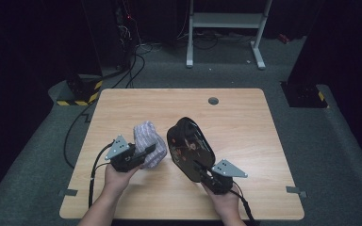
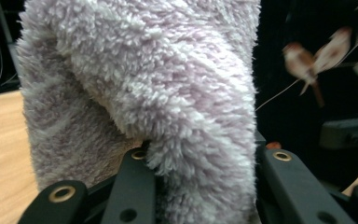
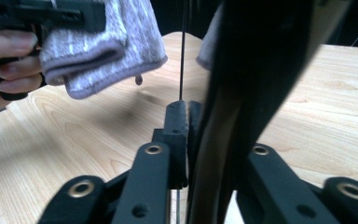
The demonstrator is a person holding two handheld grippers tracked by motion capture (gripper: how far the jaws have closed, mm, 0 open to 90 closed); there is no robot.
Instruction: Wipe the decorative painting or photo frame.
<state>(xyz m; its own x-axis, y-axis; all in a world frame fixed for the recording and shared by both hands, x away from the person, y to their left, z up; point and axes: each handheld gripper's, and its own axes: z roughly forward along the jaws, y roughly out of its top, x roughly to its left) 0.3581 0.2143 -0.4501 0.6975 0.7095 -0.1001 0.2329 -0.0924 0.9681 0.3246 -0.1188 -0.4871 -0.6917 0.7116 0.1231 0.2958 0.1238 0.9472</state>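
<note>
both grippers [image 1: 147,151] [image 1: 199,165] pinch cloth [image 1: 148,136] and tray [image 1: 190,148] over wooden table [image 1: 245,122], grey carpet [image 1: 339,141] around.

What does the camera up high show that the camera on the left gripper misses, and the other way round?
High view alone: the whole wooden table, both of the person's hands, the right gripper clamped on the rim of the tilted black tray, cables and a white stand on the floor. Left gripper view alone: the fluffy pile of the cloth close up, and birds painted on the tray. Both: left gripper holding the lilac cloth beside the tray.
</note>
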